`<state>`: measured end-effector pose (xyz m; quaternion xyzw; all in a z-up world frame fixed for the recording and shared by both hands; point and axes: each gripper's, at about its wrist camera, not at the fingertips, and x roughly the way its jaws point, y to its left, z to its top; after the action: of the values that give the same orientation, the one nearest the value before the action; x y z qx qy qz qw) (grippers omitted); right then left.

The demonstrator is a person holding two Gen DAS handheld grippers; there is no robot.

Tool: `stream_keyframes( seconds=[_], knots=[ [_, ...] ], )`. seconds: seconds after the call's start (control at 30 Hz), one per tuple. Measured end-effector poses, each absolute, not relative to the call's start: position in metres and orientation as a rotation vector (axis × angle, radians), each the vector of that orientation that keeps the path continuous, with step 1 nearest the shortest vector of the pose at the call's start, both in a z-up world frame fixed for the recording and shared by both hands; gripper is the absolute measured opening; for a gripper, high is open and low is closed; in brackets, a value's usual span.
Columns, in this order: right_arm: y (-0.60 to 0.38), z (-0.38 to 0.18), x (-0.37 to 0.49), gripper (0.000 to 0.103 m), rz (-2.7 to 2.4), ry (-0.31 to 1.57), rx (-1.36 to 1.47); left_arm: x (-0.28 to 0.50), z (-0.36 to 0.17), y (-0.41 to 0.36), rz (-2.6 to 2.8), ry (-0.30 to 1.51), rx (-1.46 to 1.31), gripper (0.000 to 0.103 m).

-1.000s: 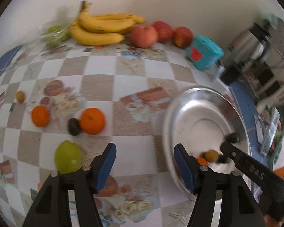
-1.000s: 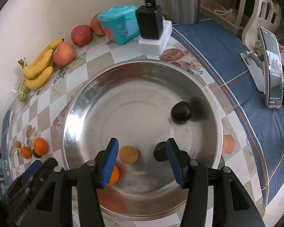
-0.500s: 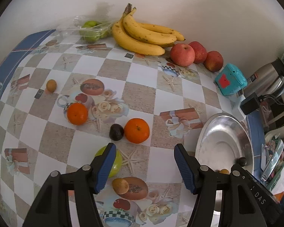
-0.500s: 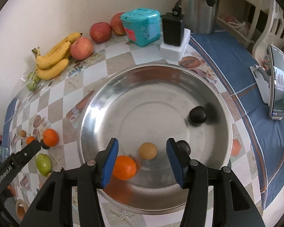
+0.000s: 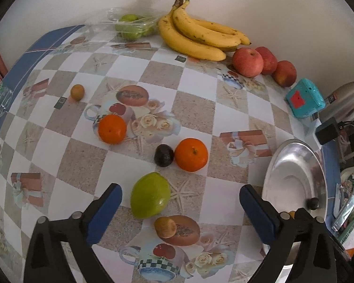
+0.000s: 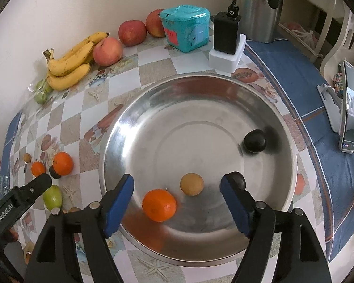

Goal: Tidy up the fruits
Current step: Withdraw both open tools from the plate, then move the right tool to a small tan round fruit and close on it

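My left gripper (image 5: 180, 199) is open and empty, above the checked tablecloth. A green fruit (image 5: 150, 195) lies between its fingers, with a small brown fruit (image 5: 165, 227) just in front. Further off lie two oranges (image 5: 191, 154) (image 5: 112, 129), a dark fruit (image 5: 163, 155) and a small brown fruit (image 5: 77, 92). My right gripper (image 6: 177, 192) is open and empty over the steel bowl (image 6: 120, 127). The bowl holds an orange (image 6: 159, 204), a brown fruit (image 6: 191, 184) and two dark fruits (image 6: 255, 140) (image 6: 238, 179).
Bananas (image 5: 195, 39), three red apples (image 5: 247, 62) and a clear tray of green fruit (image 5: 132, 27) line the wall. A teal box (image 6: 185, 27), a charger block (image 6: 226, 35), a steel kettle (image 6: 259, 9) and a phone on a stand (image 6: 349, 106) stand around the bowl.
My left gripper has pulled back and swung left, from the bowl to the loose fruit; the green fruit now lies between its fingers. My right gripper has drawn back slightly. The orange rolled in the bowl.
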<state>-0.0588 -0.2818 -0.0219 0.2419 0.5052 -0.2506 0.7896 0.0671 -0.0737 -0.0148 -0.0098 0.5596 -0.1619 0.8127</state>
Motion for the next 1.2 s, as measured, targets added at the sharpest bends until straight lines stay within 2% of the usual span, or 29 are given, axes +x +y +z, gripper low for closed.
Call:
stream_keyframes(
  seconds=[0.23,0.3,0.37,1.2],
  knots=[
    [-0.281,-0.024,-0.058,0.078,-0.536,1.1,0.51,0.068,-0.016,-0.071,-0.324,1.194,-0.012,0.103],
    [-0.281,-0.024,-0.057,0.093,-0.537,1.098,0.506,0.068,-0.017,-0.071,-0.319,1.192,-0.003,0.103],
    [-0.28,-0.023,-0.057,0.096,-0.542,1.087,0.498,0.068,-0.016,-0.071,-0.316,1.19,-0.001,0.103],
    [-0.254,-0.02,-0.043,0.097,-0.474,1.096,0.423,0.076,-0.011,-0.053,-0.309,1.182,0.011,0.103]
  ],
)
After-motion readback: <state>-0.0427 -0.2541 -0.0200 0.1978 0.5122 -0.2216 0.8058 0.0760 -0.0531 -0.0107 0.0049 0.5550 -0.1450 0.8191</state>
